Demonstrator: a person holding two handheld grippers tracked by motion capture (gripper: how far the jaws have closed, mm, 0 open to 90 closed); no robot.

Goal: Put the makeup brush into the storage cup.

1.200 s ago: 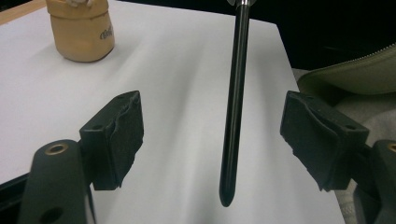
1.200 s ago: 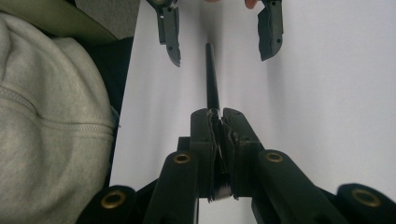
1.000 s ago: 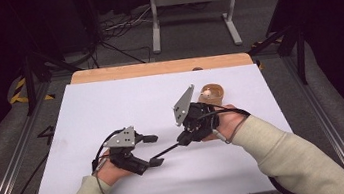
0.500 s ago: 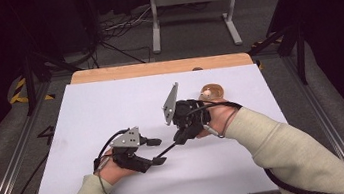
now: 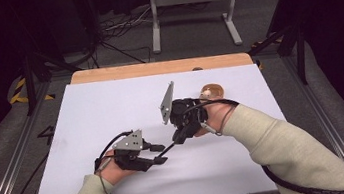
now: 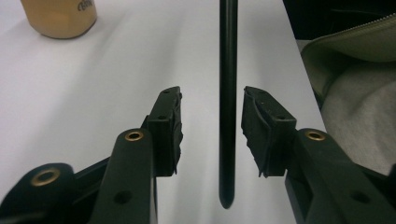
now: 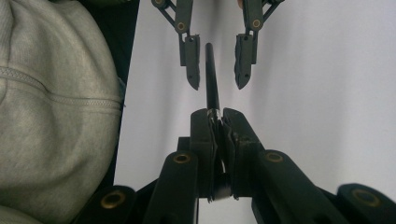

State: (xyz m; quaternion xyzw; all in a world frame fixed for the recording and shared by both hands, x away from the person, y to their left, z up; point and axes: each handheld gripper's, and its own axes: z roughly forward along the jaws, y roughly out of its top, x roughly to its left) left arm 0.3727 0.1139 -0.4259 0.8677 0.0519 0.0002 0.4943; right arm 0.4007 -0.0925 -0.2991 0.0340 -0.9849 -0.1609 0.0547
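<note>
The right gripper [image 5: 179,137] is clamped on a thin black rod [image 5: 168,149], its jaws pressed together around one end, as the right gripper view shows [image 7: 217,122]. The rod [image 7: 211,81] runs out from those jaws toward the left gripper [image 7: 217,70], whose two fingers stand on either side of its free end.

In the left gripper view the rod [image 6: 228,93] runs straight down the middle between the jaws, with a clear gap on each side; neither pad touches it. The left gripper [image 6: 212,130] is apart, though its jaws have just been closing in around the rod. In the high view the left gripper [image 5: 159,151] sits near the front of the white table [image 5: 86,113], with the rod bridging the short space up to the right gripper.

Compared with a second ago, the right hand [image 5: 213,117] has shifted a little toward the left side of the table and its grey plate [image 5: 166,102] now stands more on edge. The left hand [image 5: 114,167] lies where it did.

A tan jar [image 5: 210,92] stands on the table just behind the right hand; the left gripper view shows it at the top corner [image 6: 58,18], well apart from the rod. A pale sleeve [image 7: 51,116] lies beside the table edge in the right gripper view.
</note>
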